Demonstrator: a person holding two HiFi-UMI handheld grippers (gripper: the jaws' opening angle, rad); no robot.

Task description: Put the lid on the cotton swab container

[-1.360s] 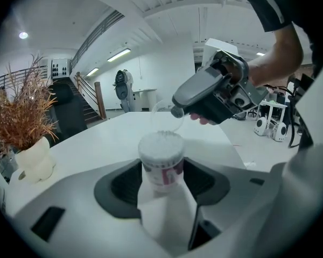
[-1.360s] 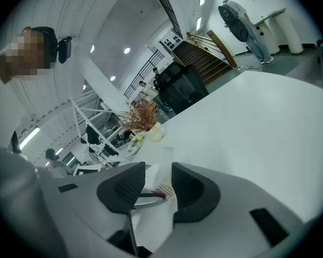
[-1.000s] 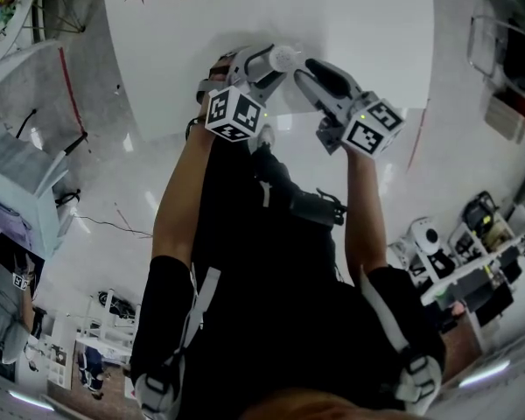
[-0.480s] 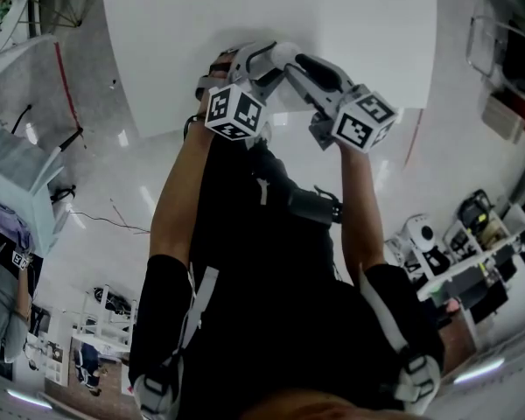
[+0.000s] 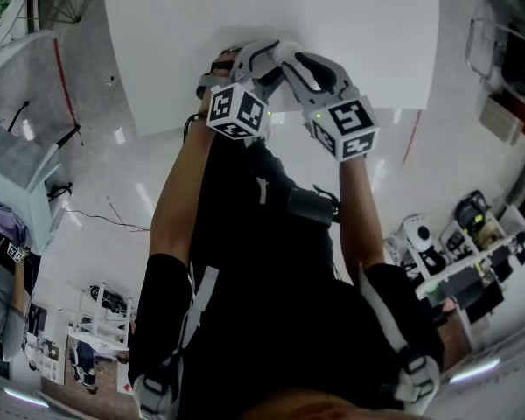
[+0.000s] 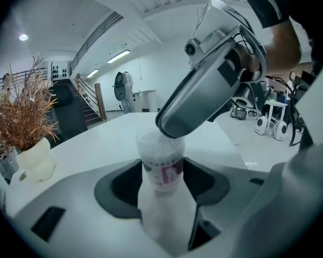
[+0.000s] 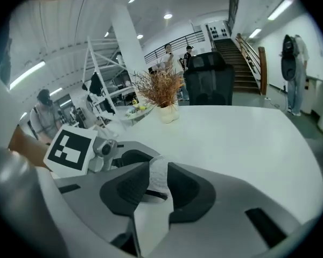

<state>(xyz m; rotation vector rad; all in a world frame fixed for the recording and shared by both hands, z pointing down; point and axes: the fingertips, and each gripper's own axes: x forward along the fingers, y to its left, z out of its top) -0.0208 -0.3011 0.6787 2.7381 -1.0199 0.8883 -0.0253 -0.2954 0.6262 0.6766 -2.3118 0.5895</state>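
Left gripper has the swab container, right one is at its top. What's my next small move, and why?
Probably press the right gripper squarely toward the cotton swab container to seat the lid. Its jaws are closing on a white piece, apparently the lid, right at the container's mouth, while the left gripper clamps the container between its pads.

White desk (image 6: 105, 141): wide top reaching ahead of the left hand-held gripper (image 6: 162, 184). Dried plant in a white vase (image 6: 35, 163): on the desk, far to its left. Staircase (image 6: 70, 109) with railing: beyond the desk, by a white wall. Ceiling strip lights (image 6: 121, 56): lit. Floor (image 5: 96, 252): pale, glossy. White shelving (image 7: 99, 82): across the room.
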